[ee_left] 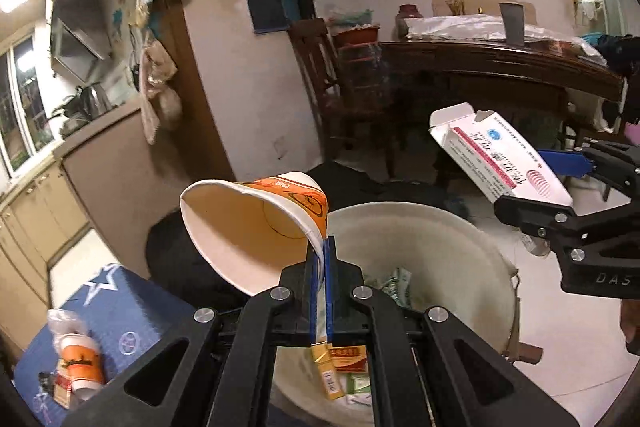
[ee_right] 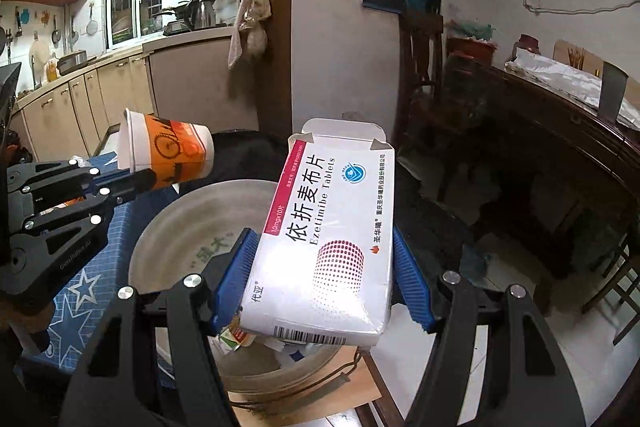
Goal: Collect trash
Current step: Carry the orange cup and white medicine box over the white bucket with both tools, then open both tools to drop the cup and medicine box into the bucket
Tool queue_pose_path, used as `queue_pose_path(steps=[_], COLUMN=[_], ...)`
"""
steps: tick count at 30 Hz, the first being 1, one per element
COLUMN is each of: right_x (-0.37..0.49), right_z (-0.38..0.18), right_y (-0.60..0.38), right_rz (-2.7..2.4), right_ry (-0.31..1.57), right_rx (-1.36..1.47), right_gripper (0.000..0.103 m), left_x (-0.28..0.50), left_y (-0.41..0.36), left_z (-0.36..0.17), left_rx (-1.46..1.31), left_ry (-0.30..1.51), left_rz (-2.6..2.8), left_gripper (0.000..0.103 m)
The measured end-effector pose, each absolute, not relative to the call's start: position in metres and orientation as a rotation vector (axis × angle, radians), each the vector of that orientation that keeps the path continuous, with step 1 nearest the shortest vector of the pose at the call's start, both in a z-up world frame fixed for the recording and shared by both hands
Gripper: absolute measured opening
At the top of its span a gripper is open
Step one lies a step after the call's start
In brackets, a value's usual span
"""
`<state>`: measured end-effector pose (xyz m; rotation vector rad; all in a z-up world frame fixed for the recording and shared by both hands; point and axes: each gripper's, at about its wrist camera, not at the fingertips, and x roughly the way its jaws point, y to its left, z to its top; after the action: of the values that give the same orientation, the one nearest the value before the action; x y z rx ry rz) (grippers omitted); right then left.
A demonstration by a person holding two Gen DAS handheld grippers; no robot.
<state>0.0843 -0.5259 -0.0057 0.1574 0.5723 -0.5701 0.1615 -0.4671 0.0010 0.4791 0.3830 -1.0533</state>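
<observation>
My left gripper (ee_left: 320,247) is shut on the rim of an orange and white paper cup (ee_left: 256,223), which lies on its side with its mouth toward the camera, just left of and above a white bucket (ee_left: 472,247). The same cup (ee_right: 168,151) shows at the left in the right wrist view, held by the left gripper (ee_right: 132,181). My right gripper (ee_right: 324,267) is shut on a white medicine box (ee_right: 328,235) with its far flap open, held over the bucket (ee_right: 172,227). From the left wrist view the box (ee_left: 500,155) hangs at the right, above the bucket's rim.
Packets and cartons lie inside the bucket (ee_left: 340,359). A blue star-patterned surface (ee_left: 132,311) at the left bears another orange cup (ee_left: 78,363). A dark wooden table (ee_right: 560,131) stands at the right, kitchen cabinets (ee_right: 80,103) at the left. A black cloth (ee_left: 180,259) lies behind the bucket.
</observation>
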Motion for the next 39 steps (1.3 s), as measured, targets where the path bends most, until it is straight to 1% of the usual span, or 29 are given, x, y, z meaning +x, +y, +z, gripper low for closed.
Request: queue_pose_path(steps=[20, 35, 36, 38, 39], right_x=[0.093, 0.113, 0.115, 0.121, 0.124], right_z=[-0.014, -0.022, -0.024, -0.028, -0.030], right_y=[-0.540, -0.549, -0.549, -0.548, -0.548], right_rz=[-0.535, -0.473, -0.469, -0.434, -0.426], right_ry=[0.623, 0.658, 0.659, 0.670, 0.681], right_rx=[0.154, 0.156, 0.153, 0.144, 0.140], right_gripper=[0.064, 0.065, 0.065, 0.067, 0.067], left_x=[0.167, 0.195, 0.197, 0.199, 0.200], left_y=[-0.471, -0.471, -0.471, -0.472, -0.471], left_z=[-0.006, -0.009, -0.010, -0.010, -0.010], left_rx=[0.498, 0.421, 0.422, 0.423, 0.421], left_ry=[0.404, 0.491, 0.496, 0.501, 0.503], left_rz=[-1.084, -1.160, -1.169, -1.174, -1.167], left_gripper=[0.004, 0.004, 0.006, 0.022, 0.038])
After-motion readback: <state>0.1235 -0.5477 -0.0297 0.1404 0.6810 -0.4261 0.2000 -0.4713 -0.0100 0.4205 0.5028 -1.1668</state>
